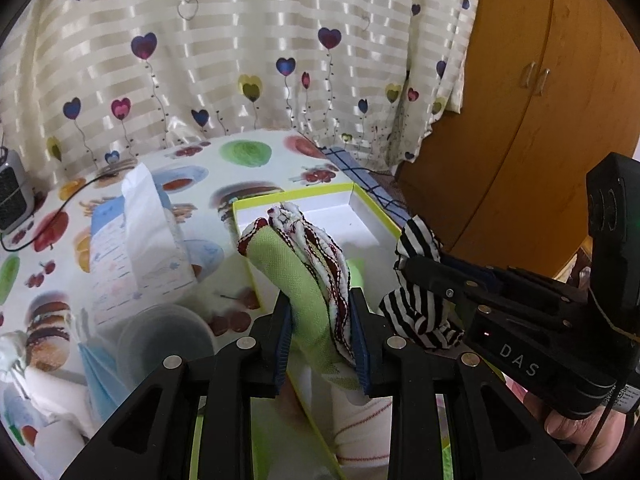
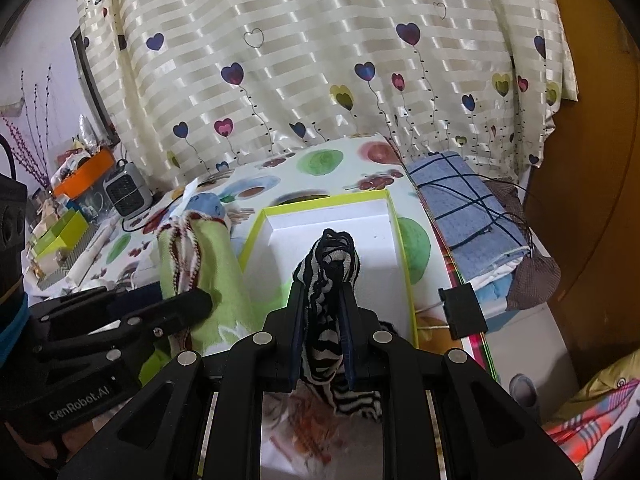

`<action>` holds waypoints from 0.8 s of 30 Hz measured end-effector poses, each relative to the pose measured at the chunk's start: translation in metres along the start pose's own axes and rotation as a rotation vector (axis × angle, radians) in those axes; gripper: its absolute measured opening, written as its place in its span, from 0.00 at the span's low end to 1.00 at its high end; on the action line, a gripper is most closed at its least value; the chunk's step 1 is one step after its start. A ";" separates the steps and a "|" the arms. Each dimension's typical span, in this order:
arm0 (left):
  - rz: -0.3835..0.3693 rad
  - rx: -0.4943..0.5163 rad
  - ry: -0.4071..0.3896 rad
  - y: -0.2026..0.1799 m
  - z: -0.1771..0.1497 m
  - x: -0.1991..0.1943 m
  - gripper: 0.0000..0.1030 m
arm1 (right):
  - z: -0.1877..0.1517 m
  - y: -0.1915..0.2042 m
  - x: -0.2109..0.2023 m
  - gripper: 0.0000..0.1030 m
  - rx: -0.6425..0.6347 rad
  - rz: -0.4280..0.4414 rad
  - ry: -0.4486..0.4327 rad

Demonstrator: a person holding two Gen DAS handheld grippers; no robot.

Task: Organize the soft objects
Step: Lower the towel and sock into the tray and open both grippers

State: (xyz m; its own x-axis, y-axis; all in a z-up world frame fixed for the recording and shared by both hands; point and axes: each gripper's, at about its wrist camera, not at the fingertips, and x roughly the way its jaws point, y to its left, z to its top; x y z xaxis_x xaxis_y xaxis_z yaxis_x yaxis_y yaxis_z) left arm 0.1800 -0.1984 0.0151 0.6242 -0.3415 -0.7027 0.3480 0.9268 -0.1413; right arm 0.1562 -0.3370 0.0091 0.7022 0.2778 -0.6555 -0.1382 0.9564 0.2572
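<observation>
My left gripper [image 1: 320, 304] is shut on a green cloth with a maroon-and-white trim [image 1: 298, 264], held upright above the near edge of a white box with a lime-green rim [image 1: 296, 194]. My right gripper [image 2: 323, 300] is shut on a black-and-white striped cloth [image 2: 332, 256], held over the same box [image 2: 326, 200]. The striped cloth and right gripper show at the right of the left wrist view [image 1: 416, 280]. The green cloth and left gripper show at the left of the right wrist view [image 2: 200, 256]. The box looks empty inside.
The table has a fruit-print cover [image 1: 248, 152]. A tissue pack [image 1: 140, 240], a clear cup [image 1: 164, 344] and a small heater [image 1: 14, 192] stand left. A folded blue checked cloth [image 2: 468, 208] lies right of the box. A heart-print curtain [image 2: 320, 60] and wooden cabinet [image 1: 540, 120] stand behind.
</observation>
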 end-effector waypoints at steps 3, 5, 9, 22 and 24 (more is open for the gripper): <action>0.002 -0.001 0.010 0.000 0.002 0.007 0.28 | 0.002 -0.003 0.006 0.17 -0.005 0.004 0.015; -0.001 -0.004 0.014 0.000 0.003 0.010 0.32 | 0.003 -0.004 0.008 0.19 -0.007 -0.002 0.018; -0.001 -0.004 0.030 -0.001 0.005 0.018 0.35 | 0.003 -0.005 0.009 0.30 -0.013 -0.021 0.012; -0.032 -0.024 -0.025 0.001 0.008 -0.002 0.37 | 0.006 0.001 -0.017 0.41 -0.014 -0.027 -0.039; -0.038 -0.024 -0.030 0.000 0.006 -0.007 0.37 | 0.004 0.003 -0.021 0.41 -0.018 -0.036 -0.038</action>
State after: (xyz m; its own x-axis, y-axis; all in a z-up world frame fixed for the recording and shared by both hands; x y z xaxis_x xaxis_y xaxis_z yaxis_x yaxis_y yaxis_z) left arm 0.1799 -0.1965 0.0240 0.6316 -0.3810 -0.6753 0.3554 0.9163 -0.1846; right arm 0.1440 -0.3407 0.0264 0.7328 0.2400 -0.6367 -0.1251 0.9673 0.2207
